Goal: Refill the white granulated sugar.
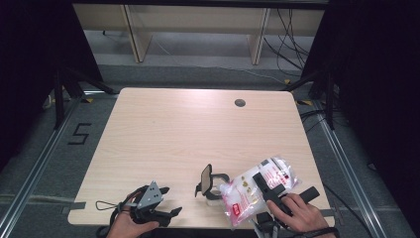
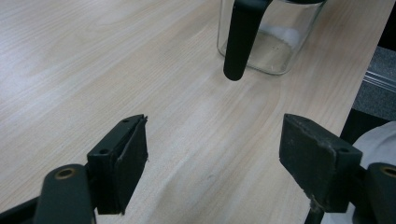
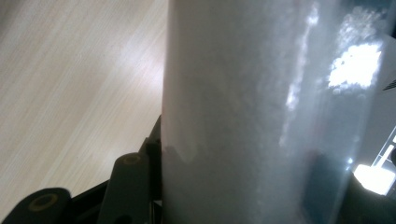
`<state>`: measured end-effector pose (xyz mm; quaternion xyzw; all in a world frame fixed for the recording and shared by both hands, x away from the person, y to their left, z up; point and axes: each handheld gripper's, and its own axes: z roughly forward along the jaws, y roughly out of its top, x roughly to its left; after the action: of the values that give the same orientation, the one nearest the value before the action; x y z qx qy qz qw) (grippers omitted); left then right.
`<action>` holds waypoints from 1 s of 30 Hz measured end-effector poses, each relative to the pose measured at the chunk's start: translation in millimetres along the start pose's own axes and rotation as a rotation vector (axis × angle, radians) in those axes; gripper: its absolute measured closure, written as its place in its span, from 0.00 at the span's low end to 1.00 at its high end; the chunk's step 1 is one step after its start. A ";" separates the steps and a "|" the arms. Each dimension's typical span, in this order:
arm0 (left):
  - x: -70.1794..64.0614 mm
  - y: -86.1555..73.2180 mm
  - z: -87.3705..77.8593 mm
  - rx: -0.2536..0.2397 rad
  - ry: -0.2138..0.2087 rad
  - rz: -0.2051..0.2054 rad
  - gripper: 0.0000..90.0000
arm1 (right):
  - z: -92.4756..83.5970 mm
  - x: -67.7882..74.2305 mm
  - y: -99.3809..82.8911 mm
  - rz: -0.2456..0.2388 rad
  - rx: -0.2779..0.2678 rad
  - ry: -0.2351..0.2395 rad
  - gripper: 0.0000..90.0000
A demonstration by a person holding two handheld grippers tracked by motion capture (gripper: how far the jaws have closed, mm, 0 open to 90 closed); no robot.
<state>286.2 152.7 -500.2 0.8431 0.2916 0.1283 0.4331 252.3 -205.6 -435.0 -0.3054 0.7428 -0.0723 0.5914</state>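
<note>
The right gripper clamps the bag of white grains, tipped over the jar, pouring seemingly underway; next needs steady tilting, while the left gripper waits open left of it.

Pale wood table; grey carpet floor; beige cabinets behind; black curtains flanking.

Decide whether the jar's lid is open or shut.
Open. The jar stands upright with its black lid flipped up on edge, and the bag leans toward its mouth.
</note>
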 end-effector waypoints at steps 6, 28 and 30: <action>-0.7 0.0 0.2 -0.006 -0.005 -0.003 0.26 | -0.5 3.2 0.6 0.050 0.009 0.001 0.60; -0.2 2.5 2.1 -0.006 0.006 0.008 0.26 | -1.4 -11.4 -7.4 -0.016 0.019 0.050 0.61; -1.1 2.3 4.1 -0.027 0.003 0.003 0.26 | -0.4 -15.1 -8.2 -0.050 -0.004 0.046 0.61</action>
<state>288.1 148.2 -500.7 0.8376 0.2892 0.1342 0.4436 256.7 -204.2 -418.4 -0.3234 0.7485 -0.0928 0.5715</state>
